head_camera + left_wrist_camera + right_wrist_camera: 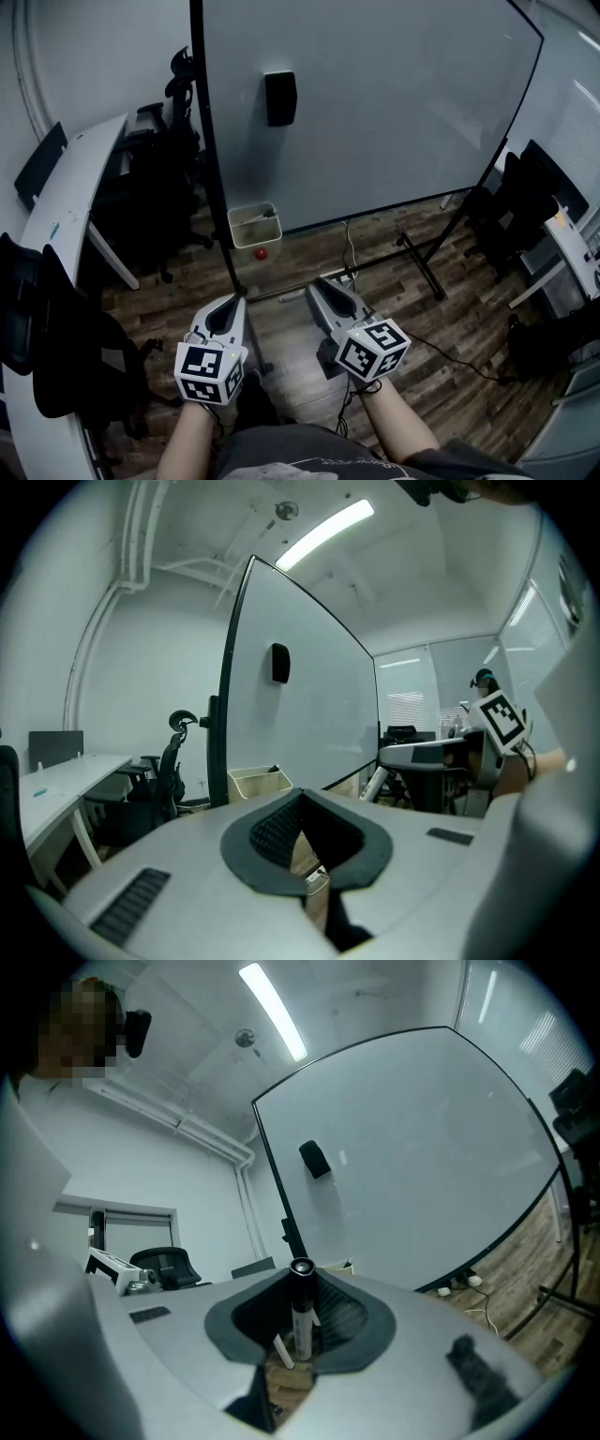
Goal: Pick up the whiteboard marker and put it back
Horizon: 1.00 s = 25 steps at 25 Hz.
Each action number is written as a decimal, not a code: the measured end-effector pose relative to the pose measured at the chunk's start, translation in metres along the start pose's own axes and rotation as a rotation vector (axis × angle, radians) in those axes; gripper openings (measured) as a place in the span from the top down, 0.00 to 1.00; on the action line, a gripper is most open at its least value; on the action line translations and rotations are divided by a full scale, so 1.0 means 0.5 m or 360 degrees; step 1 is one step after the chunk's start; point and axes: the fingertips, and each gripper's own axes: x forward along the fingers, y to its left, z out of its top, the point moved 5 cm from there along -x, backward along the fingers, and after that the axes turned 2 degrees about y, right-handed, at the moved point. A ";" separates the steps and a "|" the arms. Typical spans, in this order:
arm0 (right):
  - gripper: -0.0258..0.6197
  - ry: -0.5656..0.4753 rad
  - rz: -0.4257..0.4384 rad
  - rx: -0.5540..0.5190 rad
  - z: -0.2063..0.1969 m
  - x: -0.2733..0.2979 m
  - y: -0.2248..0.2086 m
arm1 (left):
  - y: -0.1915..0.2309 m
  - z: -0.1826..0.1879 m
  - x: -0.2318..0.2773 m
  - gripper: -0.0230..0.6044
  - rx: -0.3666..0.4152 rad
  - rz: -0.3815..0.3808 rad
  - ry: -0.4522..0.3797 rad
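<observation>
In the right gripper view a whiteboard marker (301, 1321), white-bodied with a black cap, stands upright between the pads of my right gripper (302, 1279), which is shut on it. In the head view the right gripper (320, 286) is held low over the floor and points toward the whiteboard (375, 103); the marker cannot be made out there. My left gripper (233, 300) is beside it on the left. Its tips meet, with nothing between them (300, 797). A cream tray (254, 225) hangs at the board's lower left corner and a black eraser (280, 97) sticks to the board.
The whiteboard stands on a black frame with feet (427, 267) on the wooden floor. A small red ball (261, 253) lies under the tray. A cable (352, 248) runs along the floor. Left are a white desk (66, 202) and black chairs (159, 187); more chairs (520, 202) stand right.
</observation>
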 end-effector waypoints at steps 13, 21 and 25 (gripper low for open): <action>0.83 -0.0112 0.0008 0.0001 0.077 0.190 -0.051 | 0.138 0.044 0.142 0.94 0.0045 -0.0058 -0.0033; 0.83 -0.0073 -0.0068 -0.0039 0.082 0.304 -0.093 | 0.213 0.042 0.239 0.94 0.0018 -0.0134 0.0015; 0.83 0.0003 -0.0111 -0.0027 0.047 0.334 -0.118 | 0.228 0.035 0.266 0.94 0.0060 -0.0156 0.0037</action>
